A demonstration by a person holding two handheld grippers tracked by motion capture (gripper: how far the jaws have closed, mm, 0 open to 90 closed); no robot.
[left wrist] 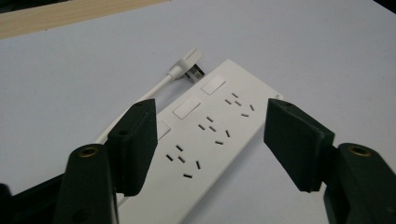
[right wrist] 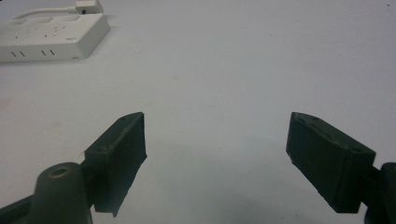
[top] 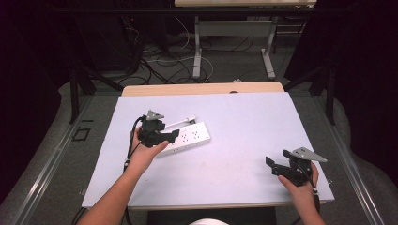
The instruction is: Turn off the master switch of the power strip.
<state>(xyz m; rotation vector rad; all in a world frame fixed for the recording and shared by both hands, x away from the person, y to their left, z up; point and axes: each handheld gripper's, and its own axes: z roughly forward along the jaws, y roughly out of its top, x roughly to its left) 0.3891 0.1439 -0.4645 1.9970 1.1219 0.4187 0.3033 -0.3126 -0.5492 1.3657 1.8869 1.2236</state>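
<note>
A white power strip (top: 190, 137) lies flat on the pale table, left of centre, its sockets and switches facing up (left wrist: 205, 135). Its white plug (left wrist: 187, 63) and cable rest by the strip's far end. My left gripper (top: 170, 136) hovers over the strip's near end, jaws wide open on either side of it, touching nothing (left wrist: 210, 140). My right gripper (top: 271, 165) is held near the front right corner, open and empty (right wrist: 215, 154). From there the strip (right wrist: 51, 35) sits far off at the upper left.
The table (top: 234, 117) has a wooden strip along its far edge (top: 202, 88). Beyond it stand desk legs (top: 197, 51) and tangled floor cables (top: 164, 65). Metal rails run along both sides of the table.
</note>
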